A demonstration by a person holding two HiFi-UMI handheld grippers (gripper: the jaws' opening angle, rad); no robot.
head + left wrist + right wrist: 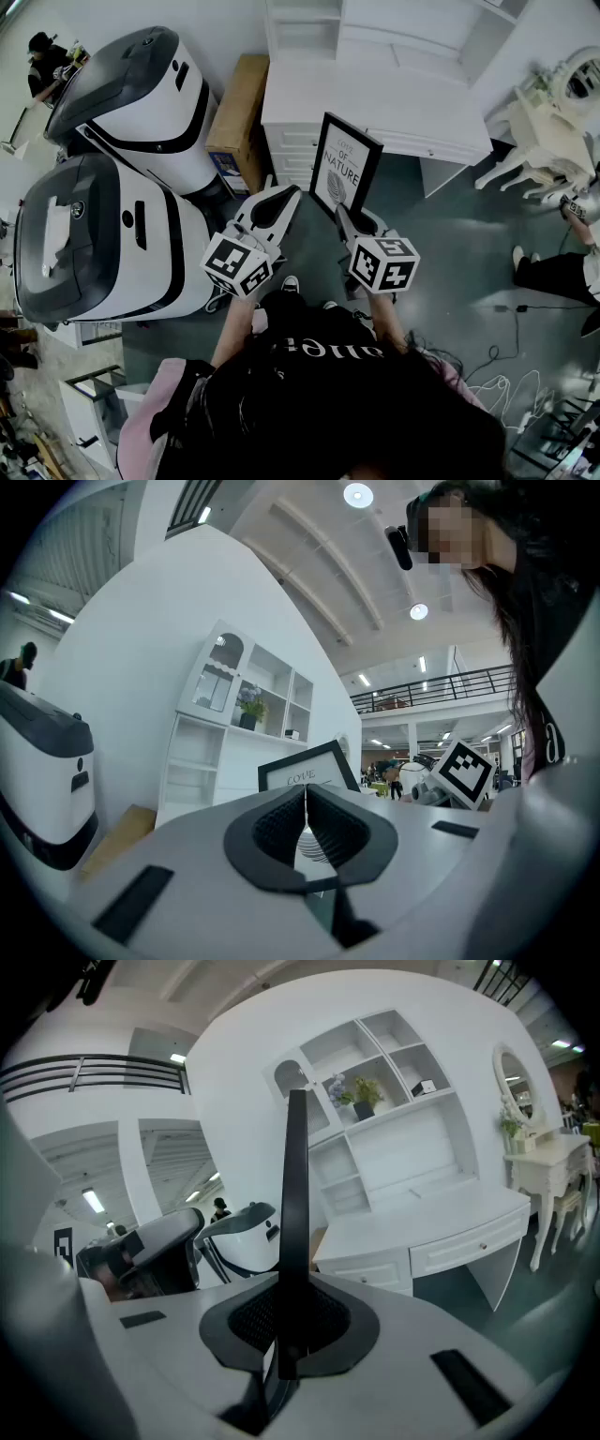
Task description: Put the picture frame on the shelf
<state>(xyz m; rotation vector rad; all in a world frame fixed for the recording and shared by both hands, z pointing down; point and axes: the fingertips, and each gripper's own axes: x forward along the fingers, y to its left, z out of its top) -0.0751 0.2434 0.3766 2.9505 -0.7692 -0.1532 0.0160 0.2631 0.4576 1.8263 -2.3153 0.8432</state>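
Our right gripper (343, 212) clamps one edge of the picture frame (345, 167). It is black around a white print with a leaf and stands upright in the air, before the white shelf (305, 33). Our left gripper (284, 195) is closed on nothing.

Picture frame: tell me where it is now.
In the head view, at centre, the picture frame stands upright, clamped by the right gripper, in front of the white desk.
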